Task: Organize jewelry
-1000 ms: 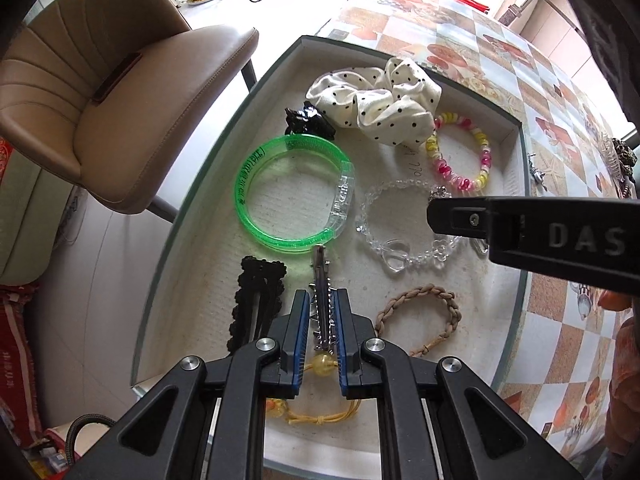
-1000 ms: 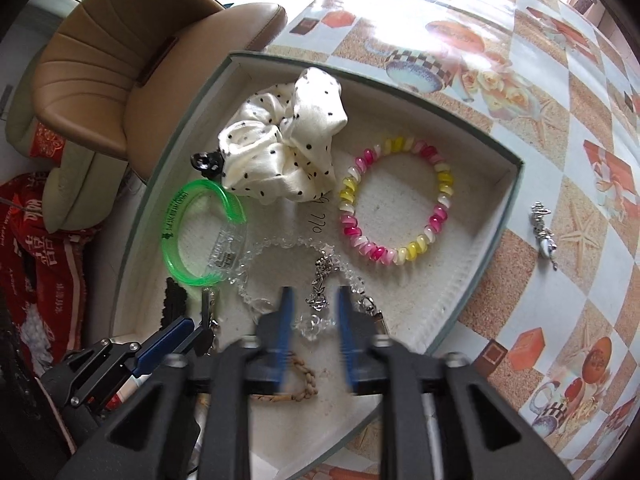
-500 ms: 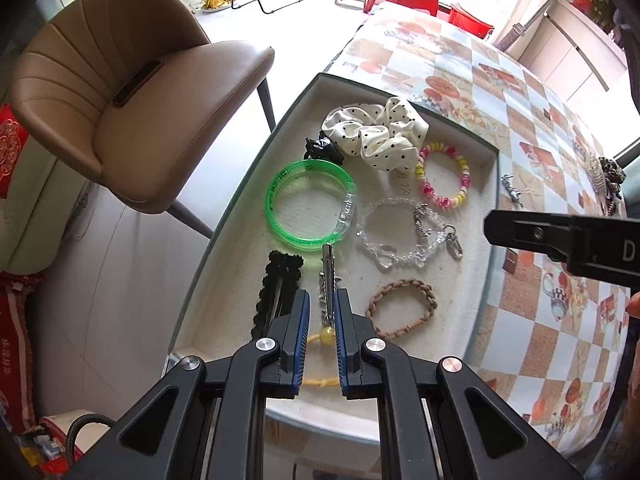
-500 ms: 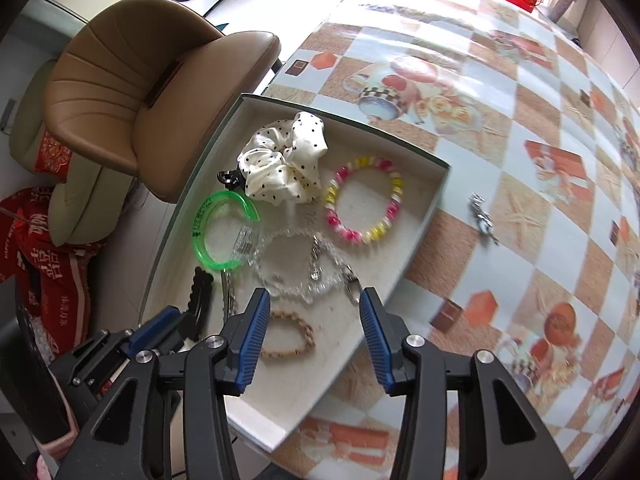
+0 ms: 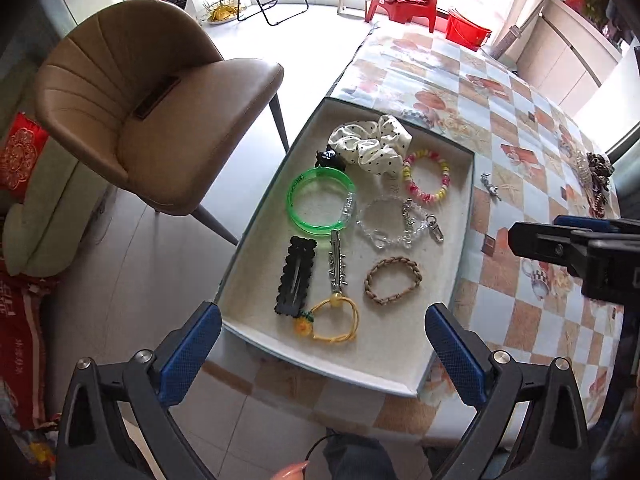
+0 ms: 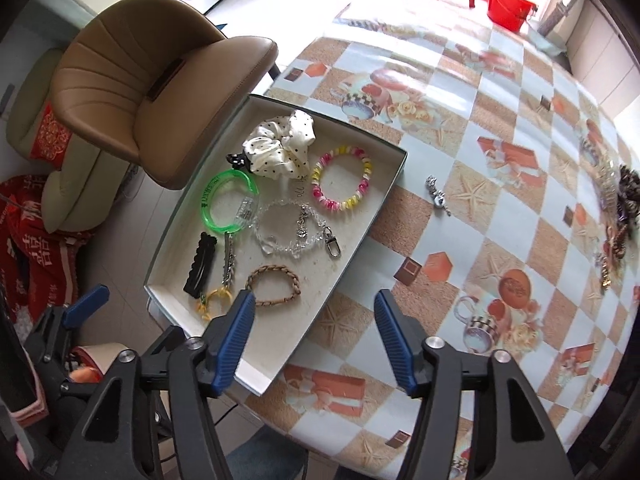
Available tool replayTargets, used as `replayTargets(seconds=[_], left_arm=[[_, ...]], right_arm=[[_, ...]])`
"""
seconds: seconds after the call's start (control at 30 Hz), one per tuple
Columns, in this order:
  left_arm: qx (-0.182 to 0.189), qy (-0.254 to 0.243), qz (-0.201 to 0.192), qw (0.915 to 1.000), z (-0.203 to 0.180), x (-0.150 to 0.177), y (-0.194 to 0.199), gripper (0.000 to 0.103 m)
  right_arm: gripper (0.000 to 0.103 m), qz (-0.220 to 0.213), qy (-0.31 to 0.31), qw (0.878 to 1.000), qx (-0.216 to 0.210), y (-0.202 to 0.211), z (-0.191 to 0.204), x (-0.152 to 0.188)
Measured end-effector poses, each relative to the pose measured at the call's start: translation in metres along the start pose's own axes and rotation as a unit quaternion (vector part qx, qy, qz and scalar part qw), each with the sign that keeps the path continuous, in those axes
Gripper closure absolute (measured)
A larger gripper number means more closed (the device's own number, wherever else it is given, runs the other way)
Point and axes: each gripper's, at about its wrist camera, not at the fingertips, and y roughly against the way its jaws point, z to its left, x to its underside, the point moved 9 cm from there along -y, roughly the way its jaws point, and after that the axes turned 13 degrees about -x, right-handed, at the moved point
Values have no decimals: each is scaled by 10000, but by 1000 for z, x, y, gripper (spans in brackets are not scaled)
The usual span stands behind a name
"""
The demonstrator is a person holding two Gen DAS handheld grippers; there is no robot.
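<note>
Left wrist view: left gripper [image 5: 322, 334] empty, fingers spread wide, above the near edge of the shallow tray [image 5: 446, 304] on the table [image 5: 520, 152]. Tray holds a green bangle [image 5: 320, 202], polka-dot scrunchie [image 5: 370, 144] at the far edge, pink-yellow bead bracelet [image 5: 426, 178], clear crystal bracelet [image 5: 394, 226], braided bracelet [image 5: 393, 281], black hair clip [image 5: 295, 280], and yellow hair tie [image 5: 334, 320] nearest the near edge. Right gripper [image 6: 314, 334] also wide apart, empty, over the tray's near right corner. A small silver charm [image 6: 437, 195] lies on the table beside the tray.

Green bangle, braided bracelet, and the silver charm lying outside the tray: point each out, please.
Green bangle [image 5: 297, 192]: left wrist view, on its left green rim.
Braided bracelet [image 6: 295, 277]: right wrist view, on its right braided side.
Silver charm [image 6: 437, 197]: right wrist view, on its middle, on the tablecloth.
</note>
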Motion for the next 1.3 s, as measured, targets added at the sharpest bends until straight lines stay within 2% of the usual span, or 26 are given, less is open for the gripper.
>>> replayTargets(seconds=[0.03,0.17,0.33,0.53,0.87,1.3], left_arm=[[-51,5,-34,10000,3,-1,5,0],[-199,51,-223,9995,16,-6,25,0],[-299,212,-384,9986,31,-13,44,0],[-278,434,-394,9979,42,-15,55,0],[-103,677,-272,9973,49,-11,62,0],[-108,652,-171,9977,46,-7,62,0]], right_arm=[[22,-41,62,10000,63,4,3,0],[15,-157,228,9995,175,22,16,1],[14,-442,352,9979,309,40,28,-3],[14,-629,543,9951,538,55,40,-5],[13,-581,587,9941,698,63,46,-5],[13,-540,586,9937,782,63,44,-5]])
